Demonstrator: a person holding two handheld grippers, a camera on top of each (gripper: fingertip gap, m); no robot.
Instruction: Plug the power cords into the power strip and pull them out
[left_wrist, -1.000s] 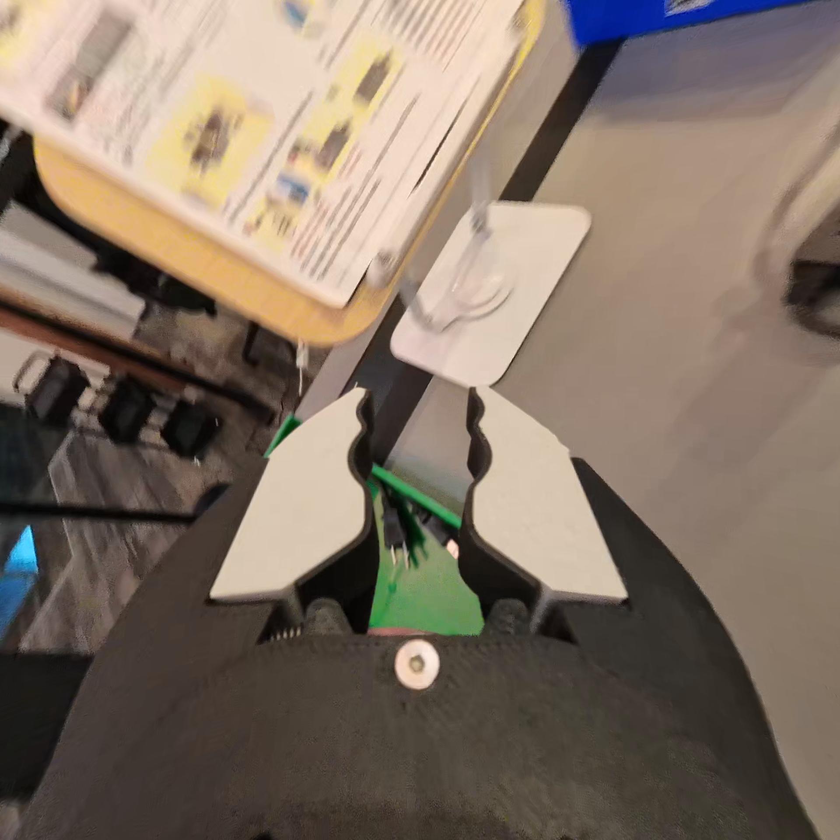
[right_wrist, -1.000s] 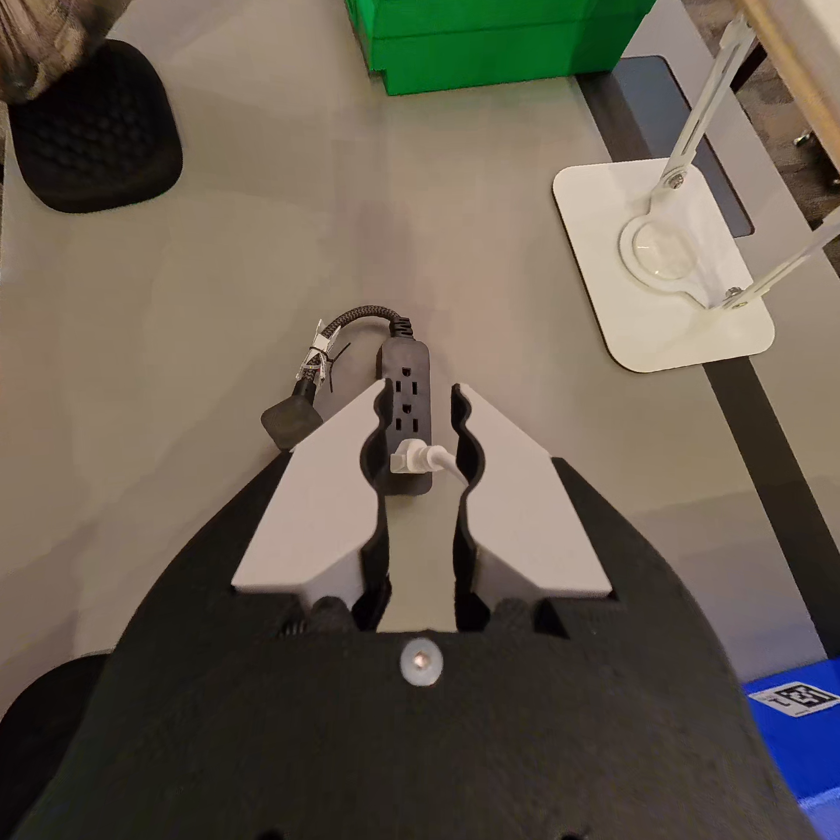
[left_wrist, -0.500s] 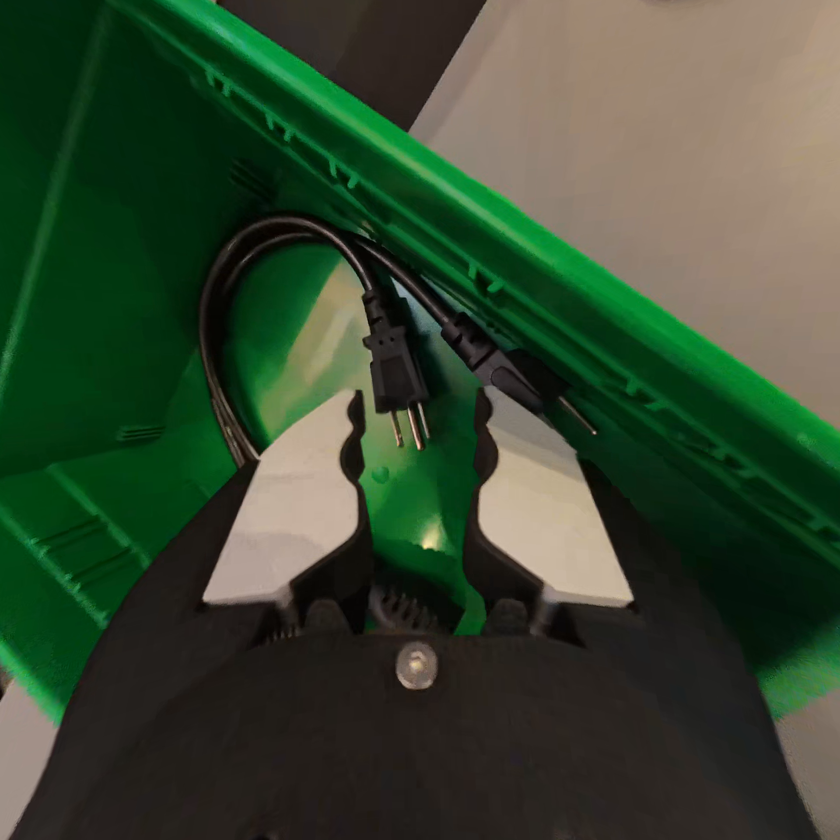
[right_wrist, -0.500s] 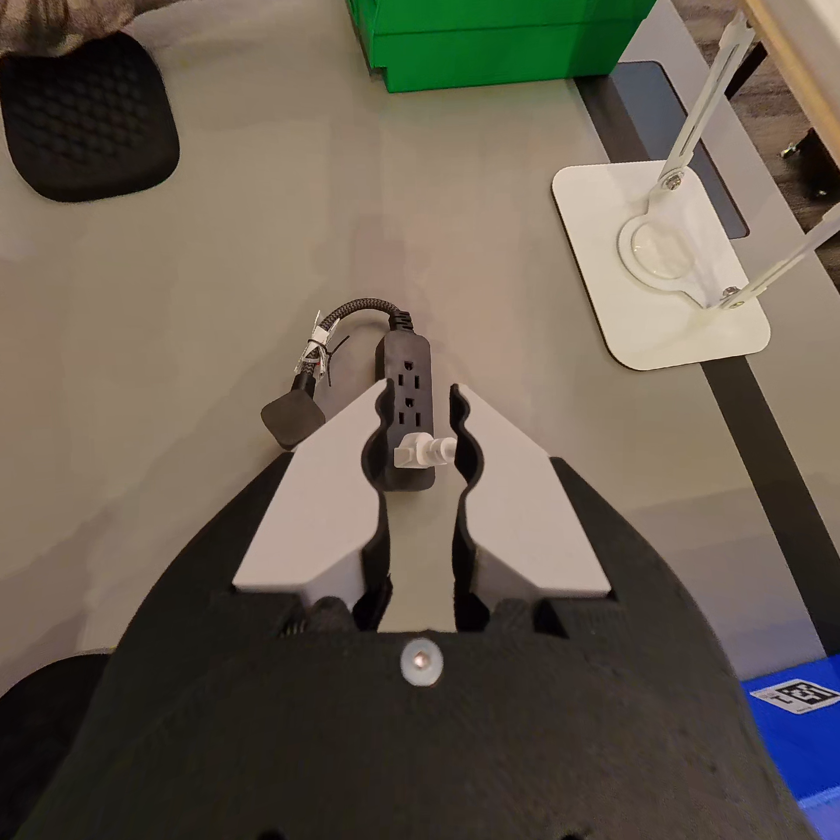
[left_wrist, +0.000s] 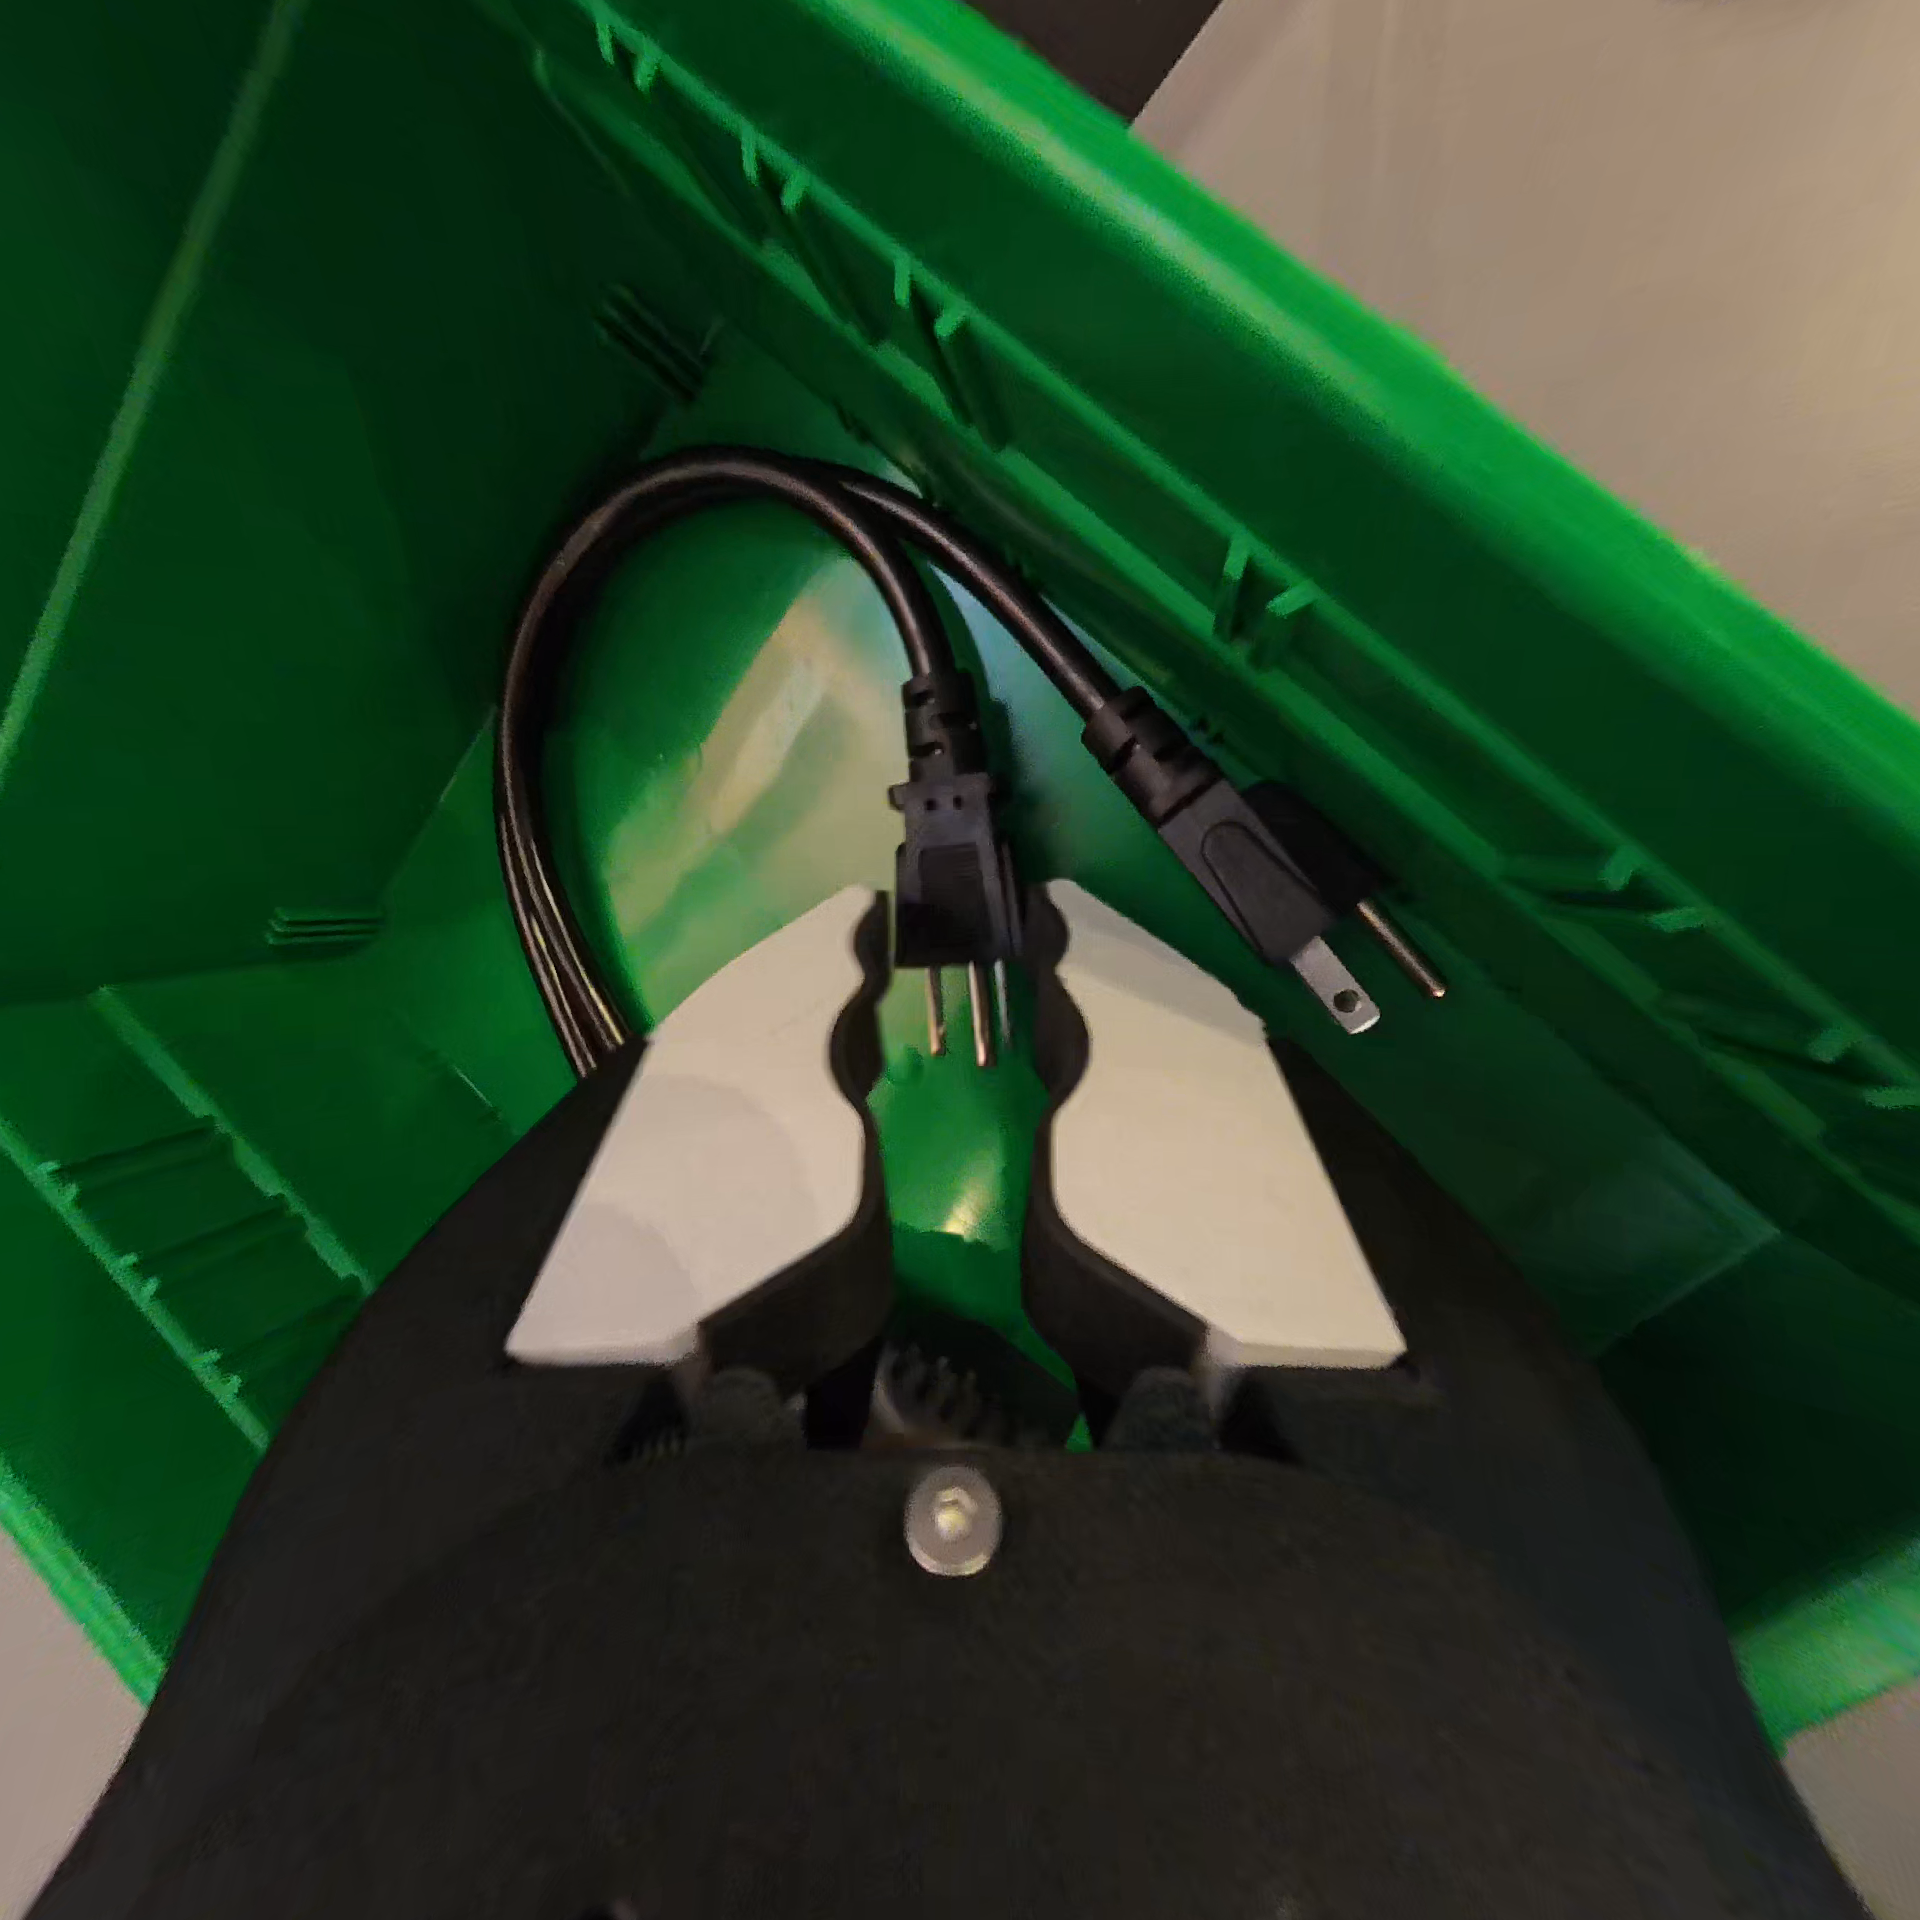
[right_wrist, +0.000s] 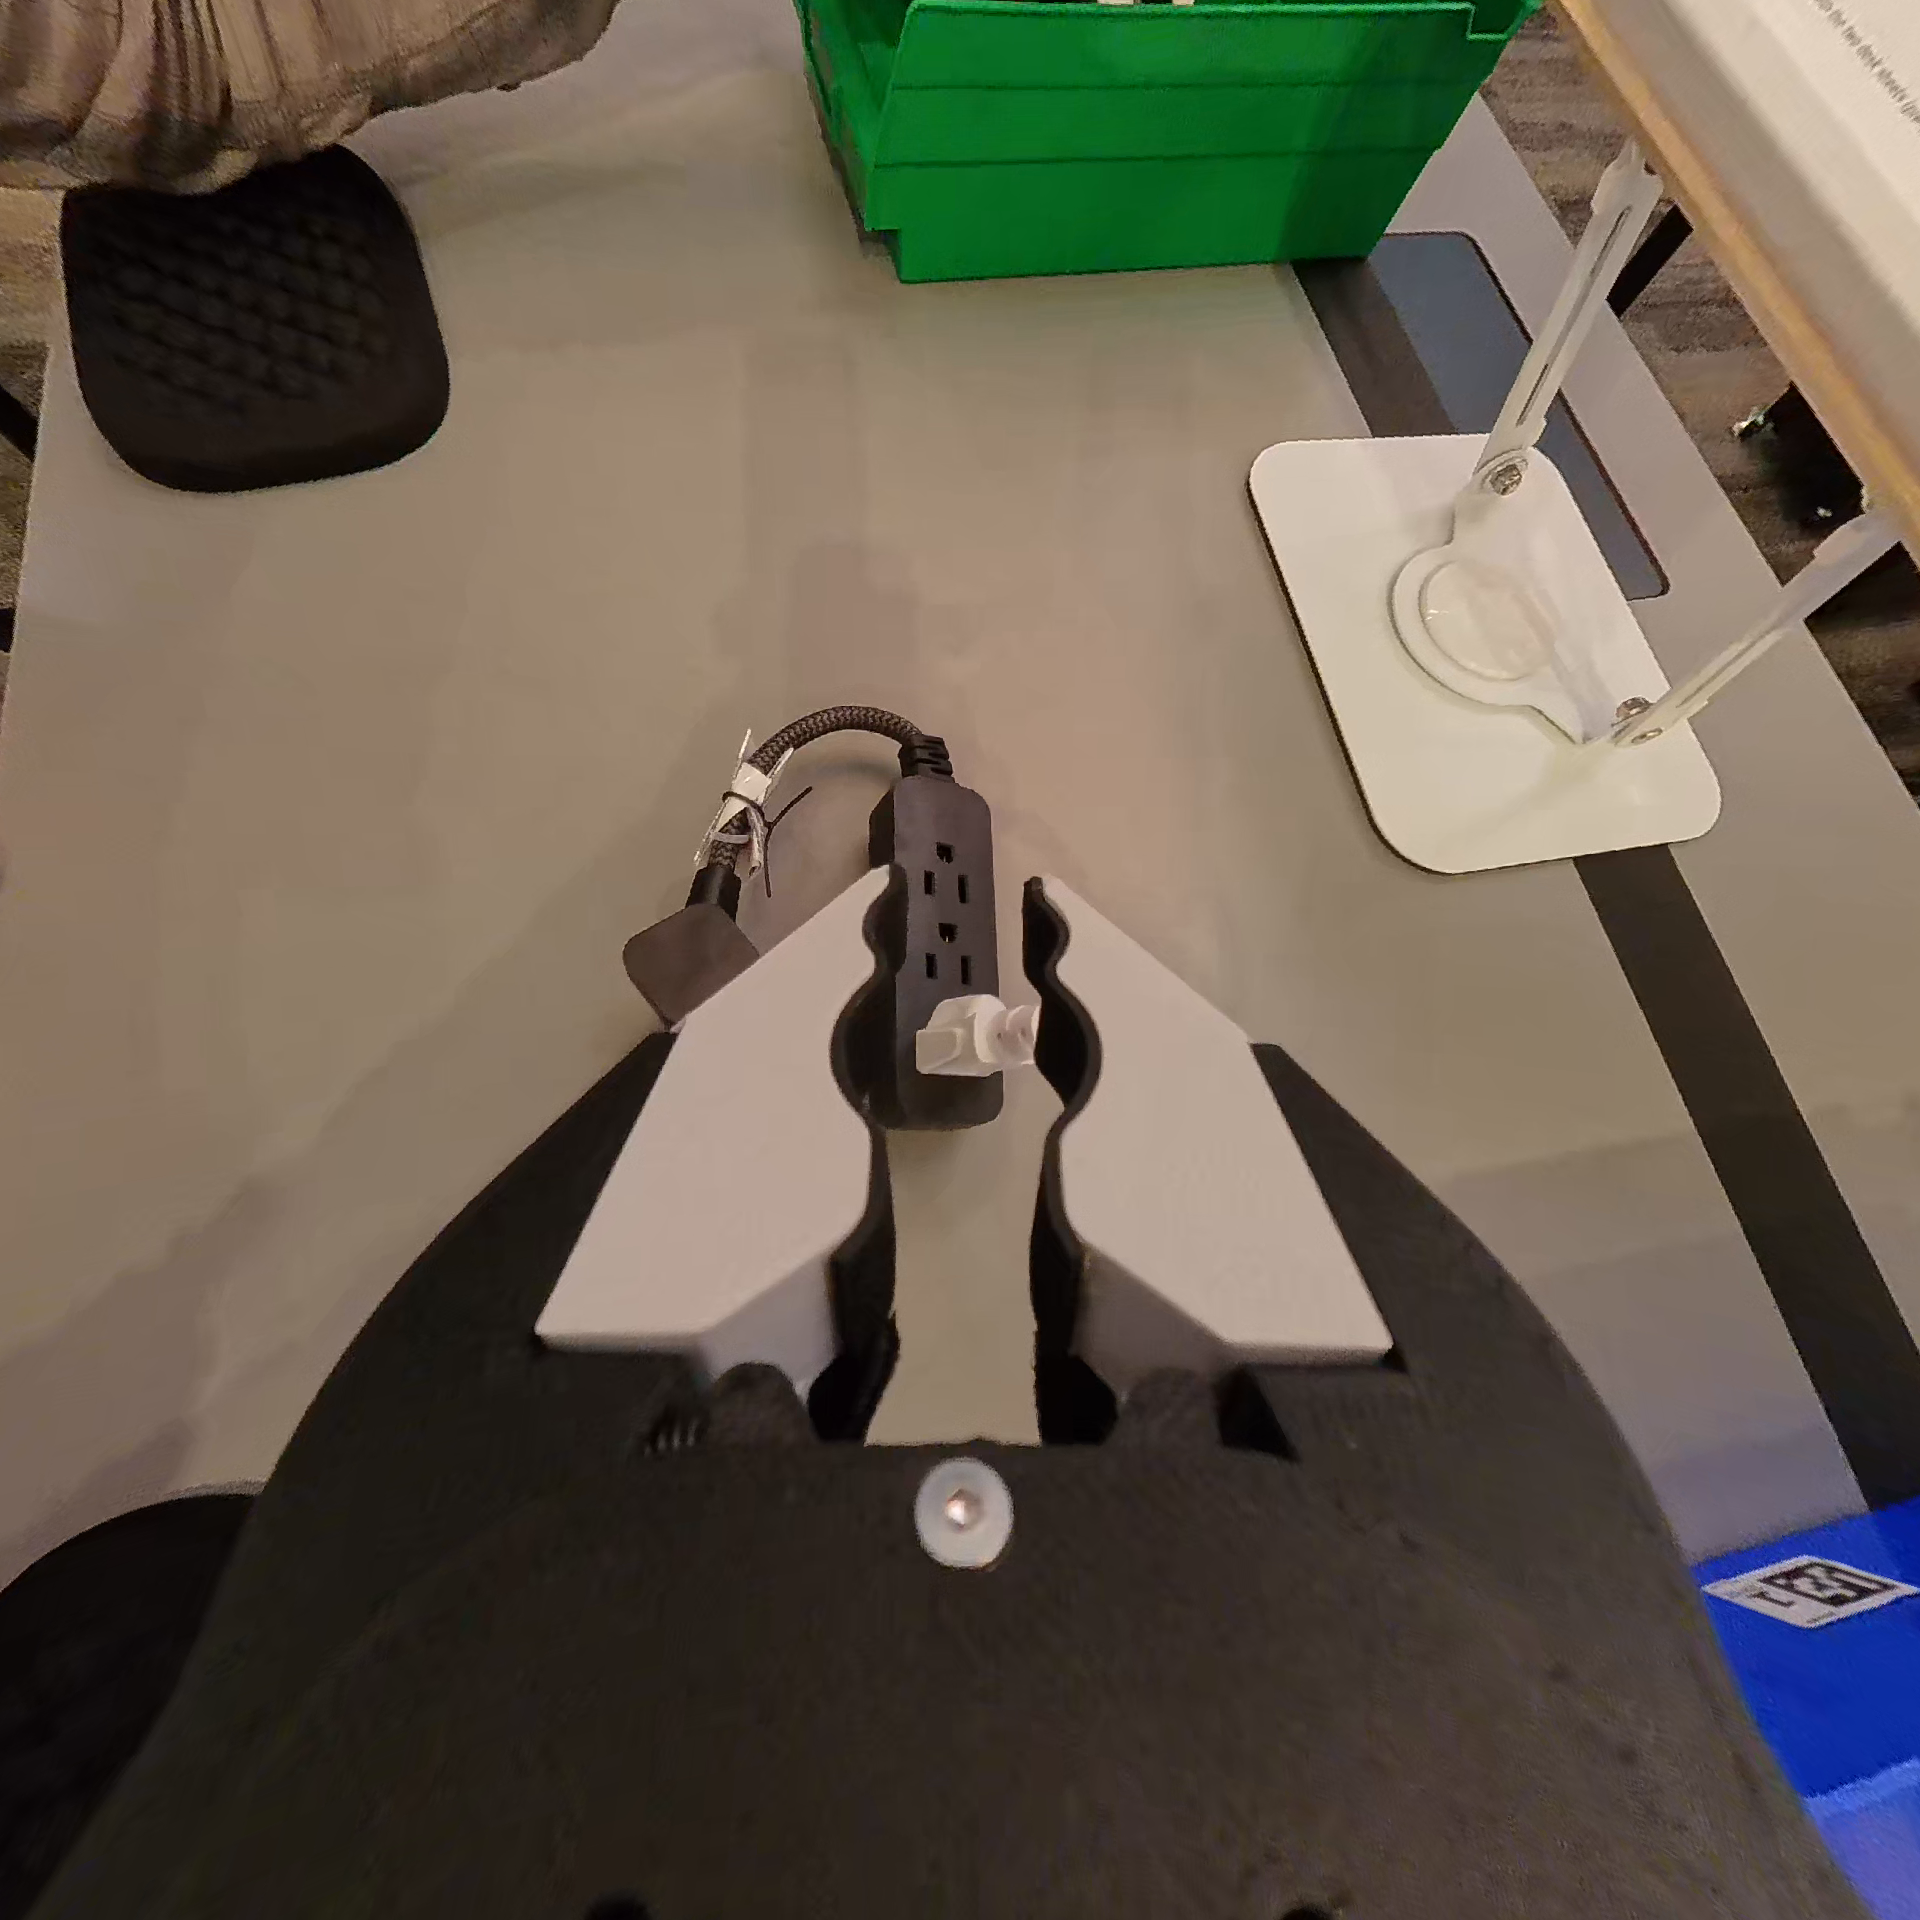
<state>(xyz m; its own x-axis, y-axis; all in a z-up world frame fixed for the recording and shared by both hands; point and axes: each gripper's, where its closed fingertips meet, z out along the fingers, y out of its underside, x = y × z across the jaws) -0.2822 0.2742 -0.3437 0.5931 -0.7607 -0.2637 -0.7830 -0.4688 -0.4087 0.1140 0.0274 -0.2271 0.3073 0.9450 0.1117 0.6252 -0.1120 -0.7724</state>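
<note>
In the left wrist view my left gripper (left_wrist: 958, 914) is inside the green bin (left_wrist: 312, 520). Its jaws are closed on the body of a black three-prong plug (left_wrist: 951, 862), prongs pointing towards me. A second black plug (left_wrist: 1257, 862) lies to the right against the bin wall. Both cords loop away to the left. In the right wrist view my right gripper (right_wrist: 956, 888) is set narrowly around the near end of the black power strip (right_wrist: 940, 914) on the grey table. A white plug (right_wrist: 961, 1044) sits in its nearest outlet. The two farther outlets are free.
The green bin (right_wrist: 1143, 177) stands at the table's far side. A white stand base (right_wrist: 1455, 675) is at the right, a board with paper (right_wrist: 1766, 156) above it. A black pad (right_wrist: 249, 322) is far left, a blue box (right_wrist: 1849, 1621) near right. The strip's braided cord (right_wrist: 831, 727) curls left. There is about 50 cm between the tips of the two grippers.
My left gripper went from above the table down into the green bin, reached the black plug and closed its jaws on it. My right gripper stayed at the power strip.
</note>
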